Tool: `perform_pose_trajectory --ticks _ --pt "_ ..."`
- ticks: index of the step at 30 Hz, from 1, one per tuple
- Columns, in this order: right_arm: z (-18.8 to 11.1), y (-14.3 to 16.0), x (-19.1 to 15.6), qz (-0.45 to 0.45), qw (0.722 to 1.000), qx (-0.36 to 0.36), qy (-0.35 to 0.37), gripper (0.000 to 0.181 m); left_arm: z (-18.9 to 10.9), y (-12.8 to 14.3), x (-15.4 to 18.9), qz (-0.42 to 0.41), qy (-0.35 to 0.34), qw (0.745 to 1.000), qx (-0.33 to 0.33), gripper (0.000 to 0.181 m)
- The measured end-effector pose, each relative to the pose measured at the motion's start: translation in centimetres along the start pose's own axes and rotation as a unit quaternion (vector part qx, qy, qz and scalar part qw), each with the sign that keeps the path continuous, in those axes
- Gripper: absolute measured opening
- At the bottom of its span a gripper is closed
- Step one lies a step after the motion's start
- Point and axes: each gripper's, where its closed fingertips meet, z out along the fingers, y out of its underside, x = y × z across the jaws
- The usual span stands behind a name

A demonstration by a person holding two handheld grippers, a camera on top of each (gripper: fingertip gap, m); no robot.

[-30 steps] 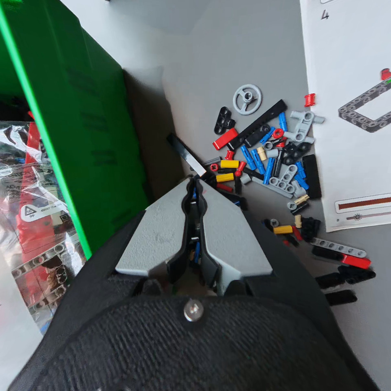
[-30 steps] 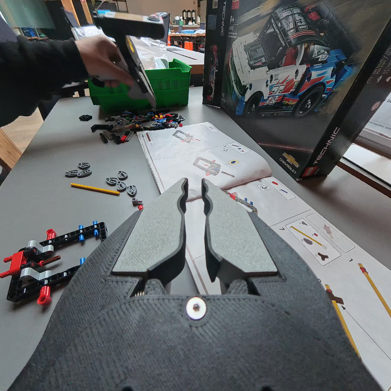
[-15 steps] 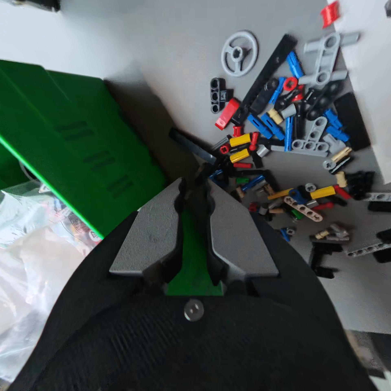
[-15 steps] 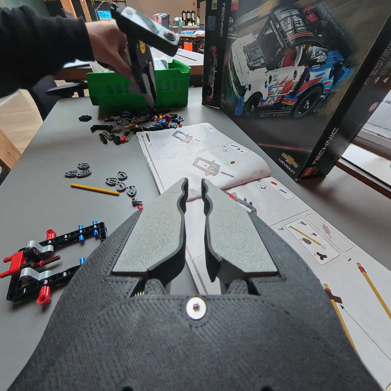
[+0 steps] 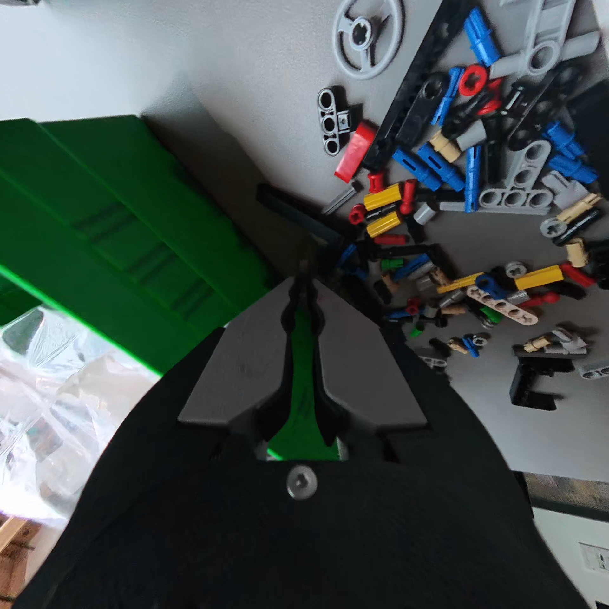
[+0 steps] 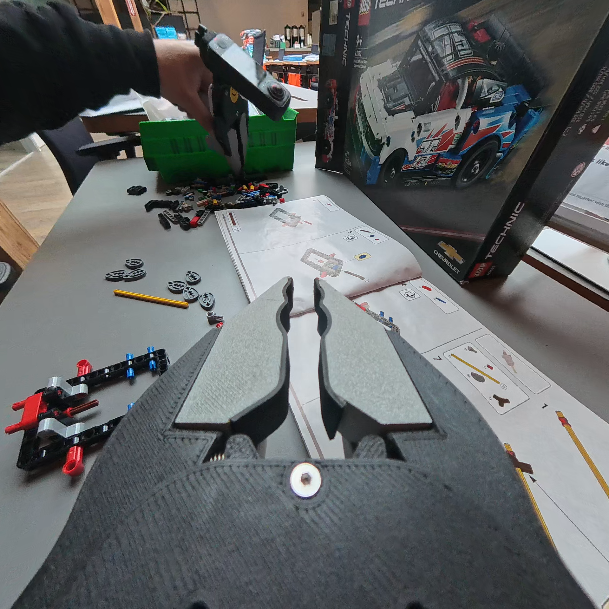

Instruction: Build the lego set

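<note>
Your left hand-held gripper [image 5: 303, 283] points down at the pile of loose pieces [image 5: 461, 204], right beside the green bin [image 5: 115, 214]. Its tips are almost together, with something thin and dark sticking out between them. The picture is too blurry to tell what it is, or if it is truly gripped.

Your right hand-held gripper [image 6: 302, 290] is a little open and holds nothing. It hangs over the open booklet [image 6: 329, 250] on the tabletop [image 6: 82, 230].

The build is only just begun, I think. One small part is made: a black frame [image 6: 66, 412] with red, blue and grey bits, lying near your right side. Next to it wait a yellow rod [image 6: 151, 298] and some small dark ovals [image 6: 184, 286], not yet used.

Most pieces are loose in the pile. There are bags [image 5: 49, 412] in the bin too. The car on the box [image 6: 445, 131] is far from done, so lots of steps are left.
</note>
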Motion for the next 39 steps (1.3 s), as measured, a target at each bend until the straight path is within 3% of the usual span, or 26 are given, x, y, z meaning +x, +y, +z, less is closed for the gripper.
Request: perform_pose_trajectory --ticks 4,7,9,12,15,17,22,27,33,39 --pt "0.0 0.0 0.0 -0.001 1.000 -0.001 0.001 0.009 -3.3 1.1 -1.1 -0.028 -0.043 0.999 0.014 0.002" --pt "-0.1 0.0 0.1 0.000 1.000 0.001 0.003 0.009 -7.4 0.9 1.4 -0.040 -0.013 0.997 0.071 0.002" --pt "-0.1 -0.1 0.2 0.000 1.000 0.003 0.004 0.009 -10.6 -0.6 6.2 -0.026 0.067 0.986 0.149 0.002" --pt "-0.1 -0.1 0.2 0.000 1.000 0.002 0.004 0.009 -14.7 -2.7 15.7 0.042 0.200 0.946 0.251 0.002" --pt "-0.1 0.0 0.1 -0.004 1.000 0.000 0.004 0.009 -15.8 -3.8 23.9 0.086 0.316 0.902 0.281 0.002" --pt "-0.2 0.0 0.2 -0.006 1.000 -0.001 0.008 0.009 -15.1 -4.2 27.1 0.094 0.355 0.888 0.276 0.002" --pt "-0.6 -0.4 0.5 0.000 1.000 0.009 0.013 0.008 -12.2 -5.3 28.0 0.053 0.358 0.895 0.261 0.002" --pt "-0.5 -0.3 0.4 -0.002 1.000 0.008 0.011 0.009 -10.1 -4.0 27.0 0.026 0.345 0.909 0.231 0.003" --pt "-0.2 -0.1 0.2 -0.007 1.000 -0.001 0.007 0.009 -9.7 -3.3 27.1 0.009 0.393 0.895 0.211 0.010" --pt "-0.4 -0.2 0.4 -0.002 1.000 0.005 0.010 0.008 -10.6 -3.3 25.1 -0.013 0.346 0.906 0.245 0.021"
